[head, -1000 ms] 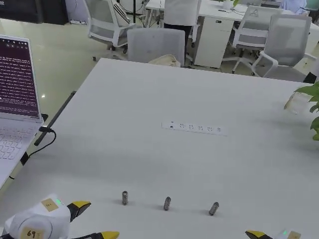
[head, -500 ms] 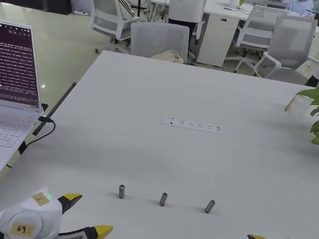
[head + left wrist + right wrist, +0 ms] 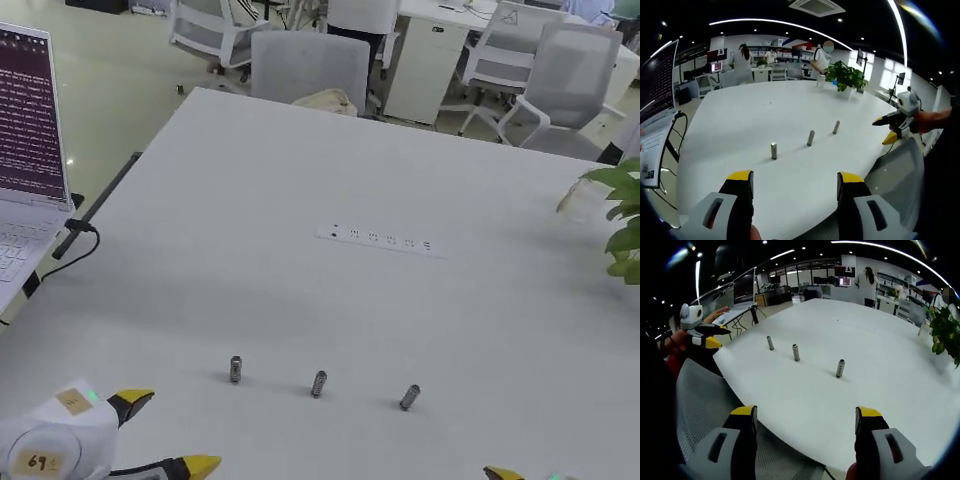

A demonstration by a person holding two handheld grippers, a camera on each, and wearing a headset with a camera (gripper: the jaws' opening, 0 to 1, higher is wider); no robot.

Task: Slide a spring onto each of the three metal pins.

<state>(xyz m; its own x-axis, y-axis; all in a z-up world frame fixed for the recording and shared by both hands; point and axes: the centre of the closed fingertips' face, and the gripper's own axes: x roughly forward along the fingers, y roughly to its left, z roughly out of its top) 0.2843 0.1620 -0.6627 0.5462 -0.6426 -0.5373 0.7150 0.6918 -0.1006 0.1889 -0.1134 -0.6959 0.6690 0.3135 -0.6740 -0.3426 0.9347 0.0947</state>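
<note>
Three pins (image 3: 318, 384) stand in a row near the tabletop's (image 3: 300, 180) near edge, each seemingly already wearing a spring (image 3: 236, 369). The left claw (image 3: 795, 176) and right claw (image 3: 806, 415) hang open and empty off that edge. Best to check that every spring sits fully down, without nudging anything.

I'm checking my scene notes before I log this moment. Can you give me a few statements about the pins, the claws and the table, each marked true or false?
1. Three pins stand in a row on the white table. True.
2. The left claw is shut on a pin. False: it is open, empty and short of the pins.
3. An open laptop sits at the left. True.
4. The power strip lies between the pins and the claws. False: it lies beyond the pins, toward the table's middle.
5. The right claw holds a spring. False: it is open and empty.
</note>
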